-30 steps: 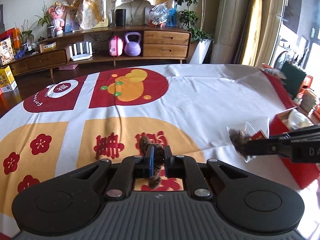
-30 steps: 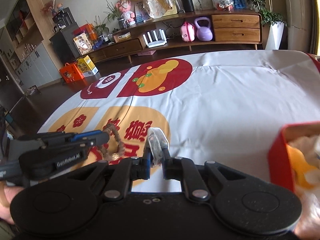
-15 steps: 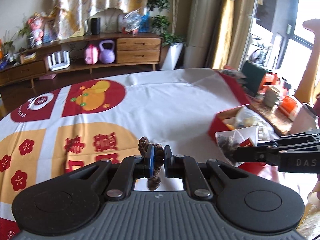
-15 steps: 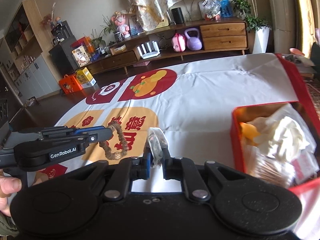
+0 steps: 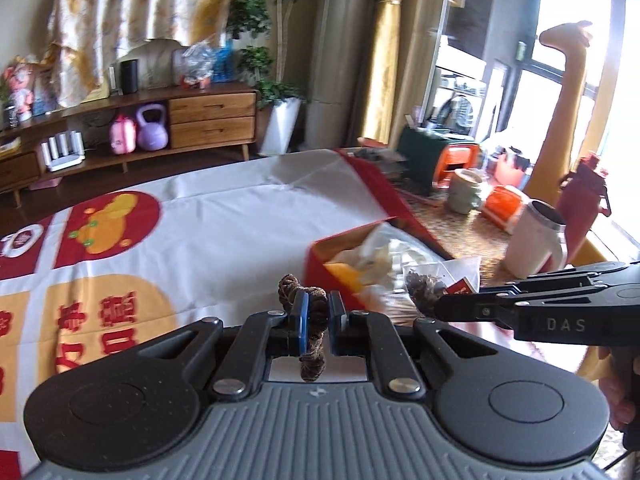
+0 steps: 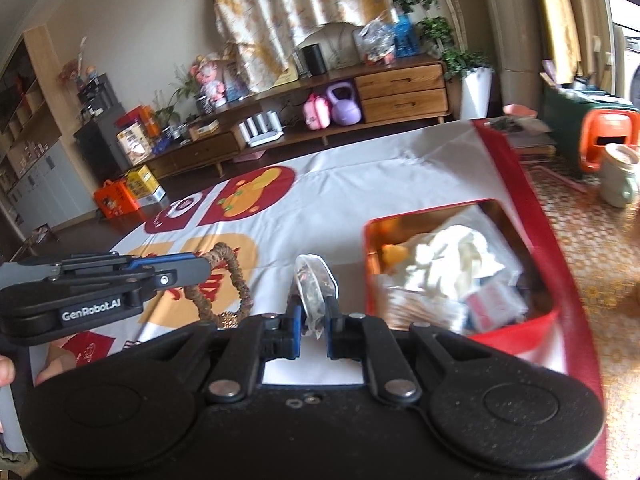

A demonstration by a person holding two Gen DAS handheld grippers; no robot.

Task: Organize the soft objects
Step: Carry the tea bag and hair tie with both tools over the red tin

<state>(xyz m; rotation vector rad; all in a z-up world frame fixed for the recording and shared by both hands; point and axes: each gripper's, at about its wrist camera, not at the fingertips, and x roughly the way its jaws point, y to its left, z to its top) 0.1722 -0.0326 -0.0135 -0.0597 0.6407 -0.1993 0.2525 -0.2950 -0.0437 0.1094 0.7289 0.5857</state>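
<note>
left wrist: hair tie (image 5: 313,322) (clamped)

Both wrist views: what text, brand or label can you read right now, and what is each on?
"DAS": white letters on the side of the right gripper, seen from the left wrist; it may continue out of sight.
"GenRobot.AI": white lettering on the side of the left gripper, seen from the right wrist.
Red characters on the tablecloth: too blurred to read.
Print on the yellow box on the floor: too small to read.
</note>
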